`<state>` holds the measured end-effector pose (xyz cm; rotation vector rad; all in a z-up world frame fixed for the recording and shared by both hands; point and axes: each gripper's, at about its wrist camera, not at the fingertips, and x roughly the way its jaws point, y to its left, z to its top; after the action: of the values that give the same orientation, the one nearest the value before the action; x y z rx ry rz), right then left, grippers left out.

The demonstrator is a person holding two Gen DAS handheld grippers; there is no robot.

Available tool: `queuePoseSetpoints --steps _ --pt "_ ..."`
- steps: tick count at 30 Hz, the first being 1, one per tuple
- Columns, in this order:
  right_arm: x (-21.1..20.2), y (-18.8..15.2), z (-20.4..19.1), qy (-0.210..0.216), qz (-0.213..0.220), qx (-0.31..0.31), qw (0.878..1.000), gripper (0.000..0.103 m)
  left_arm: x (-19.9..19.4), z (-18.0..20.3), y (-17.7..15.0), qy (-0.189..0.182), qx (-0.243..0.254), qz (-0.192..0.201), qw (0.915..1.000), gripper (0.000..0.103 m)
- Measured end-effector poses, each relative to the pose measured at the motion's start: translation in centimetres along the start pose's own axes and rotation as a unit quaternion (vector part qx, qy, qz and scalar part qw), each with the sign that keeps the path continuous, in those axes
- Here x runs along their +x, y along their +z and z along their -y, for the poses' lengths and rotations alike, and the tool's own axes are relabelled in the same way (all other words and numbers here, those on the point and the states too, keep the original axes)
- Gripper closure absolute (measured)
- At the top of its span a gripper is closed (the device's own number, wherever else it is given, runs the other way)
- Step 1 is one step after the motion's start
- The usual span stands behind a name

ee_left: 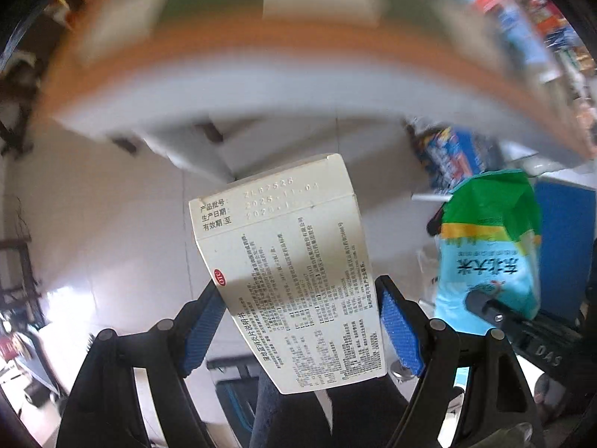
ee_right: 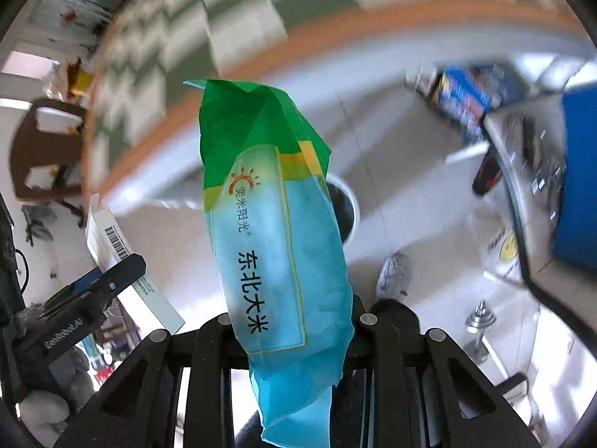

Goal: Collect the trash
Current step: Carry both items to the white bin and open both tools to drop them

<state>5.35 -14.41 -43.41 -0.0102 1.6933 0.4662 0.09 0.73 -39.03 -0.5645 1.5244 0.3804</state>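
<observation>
**Both claws loaded, bin not yet reached**

Blue pads (ee_left: 207, 330) of the left claw (ee_left: 302, 330) sit nearest the lens, pressed against the sides of a white medicine box (ee_left: 287, 280), which stands tilted up over the floor; the right claw (ee_right: 291, 326) pinches a green and blue rice bag (ee_right: 276, 231) that stands up limp between its fingers, which are drawn close together. Judging by this, pickup is finished and the carrying step is in hand; next comes bringing each piece over a container and letting go. A round dark opening with a white rim (ee_right: 352, 211) shows behind the bag; it may be the bin, though the bag covers most of it. The orange-edged counter (ee_left: 261, 59) and shelves are smeared by motion; the bag's lower end runs out of frame.
</observation>
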Motion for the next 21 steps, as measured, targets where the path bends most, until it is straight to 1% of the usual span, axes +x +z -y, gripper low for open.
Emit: queuePoseSetpoints --steps 2,3,5,6,9,10,11,12,13,14,15,17,19,21 --pt "4.6 0.2 1.0 -0.002 -0.023 0.007 1.0 0.073 5.1 -0.9 0.9 -0.016 -0.009 -0.029 0.9994 0.025" --pt "7.7 0.5 1.7 -0.002 -0.038 0.012 0.999 0.073 7.1 -1.2 1.4 -0.022 -0.013 -0.039 0.9989 0.025" --pt "12.5 1.6 3.0 0.0 -0.057 0.026 0.998 0.073 11.5 -1.5 2.7 -0.034 -0.017 -0.053 0.9979 0.025" --pt "14.8 2.2 3.4 0.002 -0.066 0.028 0.997 0.073 13.9 -1.6 3.6 -0.047 -0.018 -0.063 0.9968 0.025" --pt "23.1 4.4 4.9 0.006 -0.096 0.031 0.995 0.073 19.8 -1.9 5.9 -0.067 -0.025 -0.089 0.9934 0.023" --pt "25.1 5.1 5.2 0.01 -0.103 0.031 0.994 0.073 22.1 -2.1 6.7 -0.064 -0.023 -0.096 0.9931 0.017" --pt "27.8 5.8 5.5 0.007 -0.112 0.027 0.993 0.07 23.8 -2.3 7.3 -0.059 -0.022 -0.101 0.9929 0.007" --pt "29.6 6.4 5.7 0.003 -0.122 0.018 0.992 0.07 24.7 -2.4 7.6 -0.057 -0.024 -0.104 0.9927 0.003" --pt "31.5 6.8 5.9 0.002 -0.132 0.011 0.991 0.068 25.6 -2.7 7.8 -0.053 -0.024 -0.106 0.9926 0.001" --pt "33.3 7.2 6.1 0.001 -0.139 0.007 0.99 0.057 26.4 -2.9 8.0 -0.046 -0.026 -0.107 0.9929 0.001" --pt "34.4 7.4 6.0 -0.003 -0.145 0.003 0.989 0.038 26.8 -3.1 8.0 -0.04 -0.026 -0.106 0.9932 0.001" --pt "35.6 8.1 6.4 -0.005 -0.145 0.0 0.989 0.019 26.6 -3.5 7.6 -0.017 -0.024 -0.097 0.9948 0.001" --pt "35.3 8.3 6.3 -0.022 -0.133 -0.007 0.991 0.015 25.7 -4.0 6.9 0.011 -0.02 -0.078 0.9967 0.001" --pt "34.3 7.8 6.2 -0.054 -0.116 -0.019 0.992 0.0 24.6 -4.3 6.0 0.03 -0.02 -0.063 0.9974 0.001"
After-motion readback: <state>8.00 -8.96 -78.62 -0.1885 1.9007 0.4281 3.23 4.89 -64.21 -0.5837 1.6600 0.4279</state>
